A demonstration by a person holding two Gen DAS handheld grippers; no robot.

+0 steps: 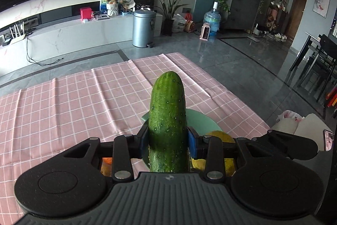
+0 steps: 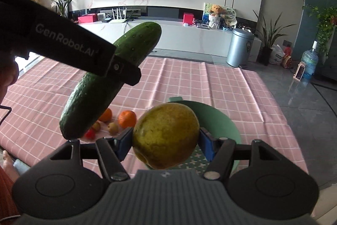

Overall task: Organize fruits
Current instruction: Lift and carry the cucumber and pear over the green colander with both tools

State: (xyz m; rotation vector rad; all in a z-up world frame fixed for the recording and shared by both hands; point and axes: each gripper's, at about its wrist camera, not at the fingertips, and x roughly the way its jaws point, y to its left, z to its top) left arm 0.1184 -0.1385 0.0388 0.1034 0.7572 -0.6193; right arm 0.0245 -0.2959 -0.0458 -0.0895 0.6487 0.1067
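**Left wrist view: both claws loaded above the bowl**

I am holding a cucumber (image 1: 167, 119) in the left claw (image 1: 168, 141), pads clamped on its lower half, most of its length sticking out beyond them. I am gripping a yellow-green fruit (image 2: 166, 136) in the right claw (image 2: 166, 143), both hanging over the green bowl (image 2: 223, 119) on the bench (image 2: 210, 81). Oranges (image 2: 127, 118) and small fruits are lying loose on the cloth beside it. I am judging the risks: the long cucumber pivoting in its grip, the claws crowding each other over one bowl, or the round fruit bouncing out on release.
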